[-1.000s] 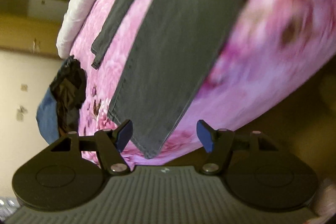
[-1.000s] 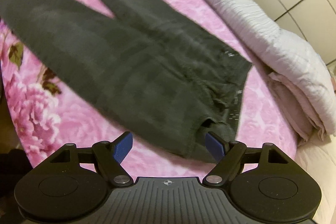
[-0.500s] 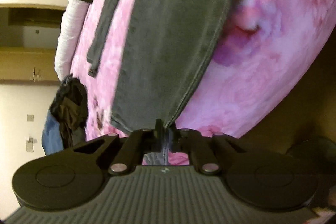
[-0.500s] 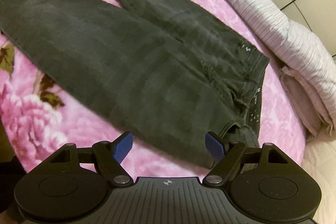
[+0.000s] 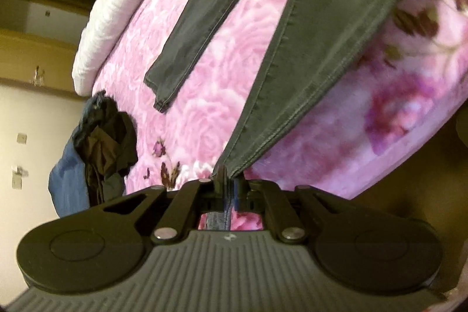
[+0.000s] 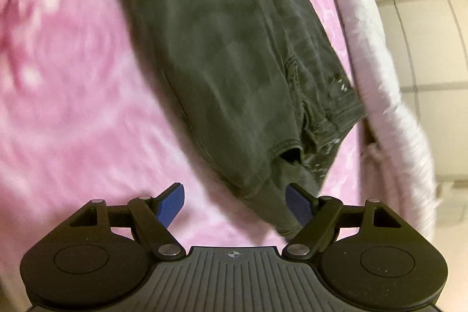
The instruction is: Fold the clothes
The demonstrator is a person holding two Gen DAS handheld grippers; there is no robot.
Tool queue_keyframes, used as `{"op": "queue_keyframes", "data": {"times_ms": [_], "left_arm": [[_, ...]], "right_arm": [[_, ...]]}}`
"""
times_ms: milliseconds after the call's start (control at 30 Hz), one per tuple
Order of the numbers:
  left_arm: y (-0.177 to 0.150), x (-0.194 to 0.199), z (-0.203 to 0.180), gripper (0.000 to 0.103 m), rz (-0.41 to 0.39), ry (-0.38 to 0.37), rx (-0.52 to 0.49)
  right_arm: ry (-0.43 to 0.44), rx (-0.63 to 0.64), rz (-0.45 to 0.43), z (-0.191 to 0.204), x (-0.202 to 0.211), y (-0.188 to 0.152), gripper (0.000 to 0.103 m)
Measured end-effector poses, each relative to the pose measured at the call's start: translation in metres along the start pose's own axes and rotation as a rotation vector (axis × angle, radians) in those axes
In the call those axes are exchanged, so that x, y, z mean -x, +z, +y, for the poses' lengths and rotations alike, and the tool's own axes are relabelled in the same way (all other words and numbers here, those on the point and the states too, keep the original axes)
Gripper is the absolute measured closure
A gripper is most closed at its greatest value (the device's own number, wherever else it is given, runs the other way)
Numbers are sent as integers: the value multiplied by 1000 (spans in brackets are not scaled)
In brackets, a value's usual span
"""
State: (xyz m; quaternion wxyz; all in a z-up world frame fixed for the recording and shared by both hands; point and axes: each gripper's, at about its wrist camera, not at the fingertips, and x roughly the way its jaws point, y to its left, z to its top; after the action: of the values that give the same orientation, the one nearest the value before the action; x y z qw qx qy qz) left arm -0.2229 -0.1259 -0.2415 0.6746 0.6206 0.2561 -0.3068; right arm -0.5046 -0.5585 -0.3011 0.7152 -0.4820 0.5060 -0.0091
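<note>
Left wrist: left gripper [image 5: 226,186] clamped tight on a trouser-leg hem, leg lifted taut off the pink floral blanket [image 5: 228,48]; other leg flat. White quilt [image 5: 117,8] along far edge, dark clothes pile [image 5: 99,142] at bed end, cream wall behind. Right wrist: right gripper [image 6: 234,202] wide open, straddling waistband corner of the trousers [image 6: 234,48], not gripping. Frame blurred.
</note>
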Motion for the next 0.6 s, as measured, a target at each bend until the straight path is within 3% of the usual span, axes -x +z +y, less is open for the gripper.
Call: {"op": "queue_keyframes", "data": {"times_ms": [300, 333, 400, 600], "left_arm": [[34, -5, 7, 99, 142, 30, 31], [37, -6, 8, 99, 152, 34, 32], [43, -8, 12, 99, 169, 33, 43], [54, 2, 29, 100, 180, 60, 47]], "right_arm": [[-52, 220, -122, -4, -76, -53, 25], [-51, 225, -130, -9, -82, -57, 35], [-40, 212, -130, -25, -92, -61, 68], [64, 135, -151, -73, -83, -59, 88]]}}
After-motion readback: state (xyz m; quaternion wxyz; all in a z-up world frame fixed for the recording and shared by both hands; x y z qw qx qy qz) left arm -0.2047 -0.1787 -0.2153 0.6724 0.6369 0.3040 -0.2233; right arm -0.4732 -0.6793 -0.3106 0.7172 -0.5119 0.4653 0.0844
